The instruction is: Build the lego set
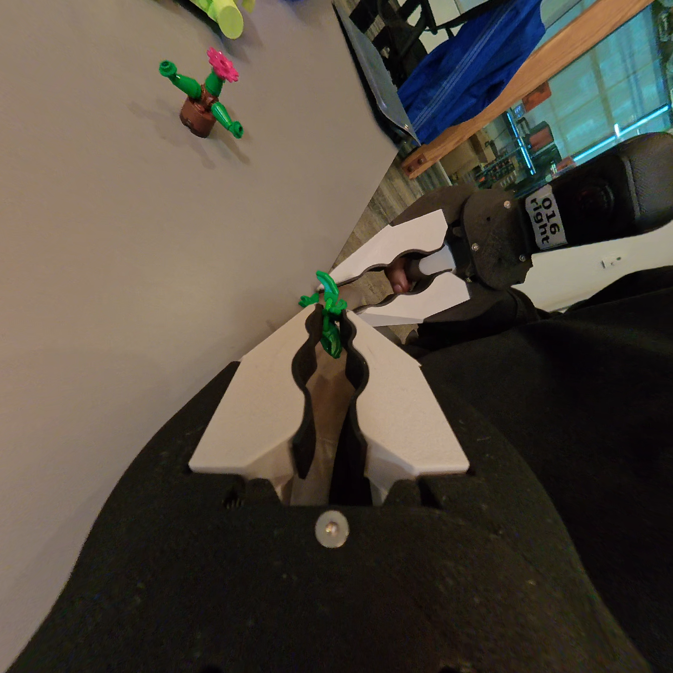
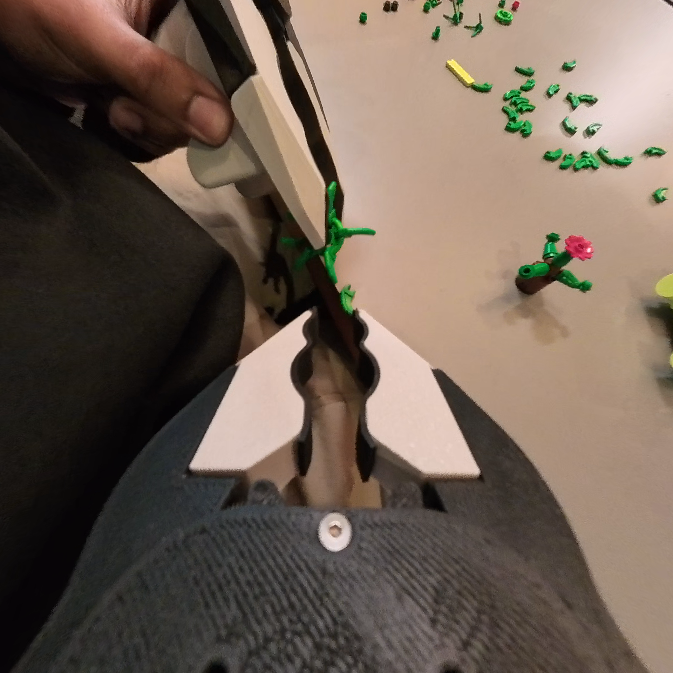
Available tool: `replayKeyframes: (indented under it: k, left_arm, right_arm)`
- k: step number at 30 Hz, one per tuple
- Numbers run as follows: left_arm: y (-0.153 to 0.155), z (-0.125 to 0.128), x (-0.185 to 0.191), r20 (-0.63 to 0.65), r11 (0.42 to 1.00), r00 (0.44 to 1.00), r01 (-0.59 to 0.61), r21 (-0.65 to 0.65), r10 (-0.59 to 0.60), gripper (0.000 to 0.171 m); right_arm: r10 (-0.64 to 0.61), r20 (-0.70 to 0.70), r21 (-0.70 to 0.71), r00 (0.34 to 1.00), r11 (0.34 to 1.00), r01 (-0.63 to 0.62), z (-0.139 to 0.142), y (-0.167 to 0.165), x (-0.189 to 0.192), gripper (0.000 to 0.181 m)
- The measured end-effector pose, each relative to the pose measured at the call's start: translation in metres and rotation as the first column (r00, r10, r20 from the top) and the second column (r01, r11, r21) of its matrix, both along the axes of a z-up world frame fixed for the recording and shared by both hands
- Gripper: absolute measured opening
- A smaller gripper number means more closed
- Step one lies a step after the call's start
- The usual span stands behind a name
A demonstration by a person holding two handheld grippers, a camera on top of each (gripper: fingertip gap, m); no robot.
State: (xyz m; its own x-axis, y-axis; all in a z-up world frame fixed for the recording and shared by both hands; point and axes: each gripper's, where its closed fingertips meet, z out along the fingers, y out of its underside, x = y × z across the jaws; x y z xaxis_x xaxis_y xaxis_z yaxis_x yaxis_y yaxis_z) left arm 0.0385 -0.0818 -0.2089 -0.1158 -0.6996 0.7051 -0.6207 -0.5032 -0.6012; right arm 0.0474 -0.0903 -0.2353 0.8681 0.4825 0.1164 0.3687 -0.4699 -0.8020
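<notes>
My left gripper (image 1: pixel 329 309) is shut on a green branching stem piece (image 1: pixel 330 333), held just off the table's edge. My right gripper (image 2: pixel 335 311) is shut on a small green leaf (image 2: pixel 347 298) and holds it against the stem (image 2: pixel 337 236), so the two grippers meet tip to tip. The right gripper also shows in the left wrist view (image 1: pixel 337 296) with its leaf (image 1: pixel 325 281). The left gripper (image 2: pixel 327 247) comes down from the top of the right wrist view. A small build, a brown pot with green stalks and a pink flower (image 1: pixel 204 98), stands on the table (image 2: pixel 553 266).
Several loose green leaf pieces (image 2: pixel 517 109) and a yellow bar (image 2: pixel 459 73) lie scattered on the beige table (image 2: pixel 418 182) at the far side. A lime-green cylinder (image 1: pixel 229 18) lies beyond the flower build. A person's hand (image 2: pixel 145 83) grips the left gripper's handle. My two grippers' fingertips are within a few centimetres of each other. Left tips and right tips are each some 20 centimeters from the lime-green cylinder (image 1: pixel 229 18).
</notes>
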Motion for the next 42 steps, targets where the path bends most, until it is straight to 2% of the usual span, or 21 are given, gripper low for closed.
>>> replayKeyframes:
  k: [5, 10, 12, 16, 19, 37, 42]
  left_arm:
    - [0.006, 0.003, 0.002, 0.02, 1.0, 1.0, -0.023, 0.004, 0.023, 0.006]
    - [0.002, 0.0, 0.002, -0.002, 1.0, 1.0, 0.001, 0.024, -0.001, 0.006]
    - [-0.002, -0.005, 0.001, -0.026, 0.996, 0.999, 0.026, 0.088, -0.024, 0.006]
    - [-0.004, -0.014, -0.001, -0.077, 0.954, 0.996, 0.06, 0.295, -0.039, 0.006]
    - [-0.003, -0.013, 0.001, -0.073, 0.937, 0.997, 0.055, 0.345, -0.031, 0.006]
    - [0.004, -0.016, 0.001, -0.08, 0.932, 0.997, 0.028, 0.361, 0.001, 0.006]
    - [0.027, 0.001, -0.002, -0.006, 0.943, 0.997, -0.067, 0.325, 0.073, 0.007]
  right_arm:
    - [-0.004, -0.128, -0.014, 0.992, 1.0, 0.003, 0.003, -0.006, -0.004, 0.019]
    - [-0.037, -0.117, 0.037, 0.993, 0.998, 0.041, 0.01, 0.0, 0.002, 0.026]
    - [-0.033, -0.102, 0.022, 0.994, 0.999, 0.036, 0.007, 0.002, 0.001, 0.027]
    - [-0.013, -0.049, 0.014, 0.999, 1.0, 0.014, 0.001, 0.003, -0.001, 0.026]
    - [-0.001, -0.026, 0.012, 1.0, 1.0, 0.001, -0.001, 0.003, -0.002, 0.025]
    - [-0.001, -0.034, 0.009, 0.999, 1.0, 0.001, -0.001, 0.0, -0.003, 0.021]
    - [-0.034, -0.077, 0.015, 0.996, 0.999, 0.036, 0.003, -0.004, 0.006, 0.019]
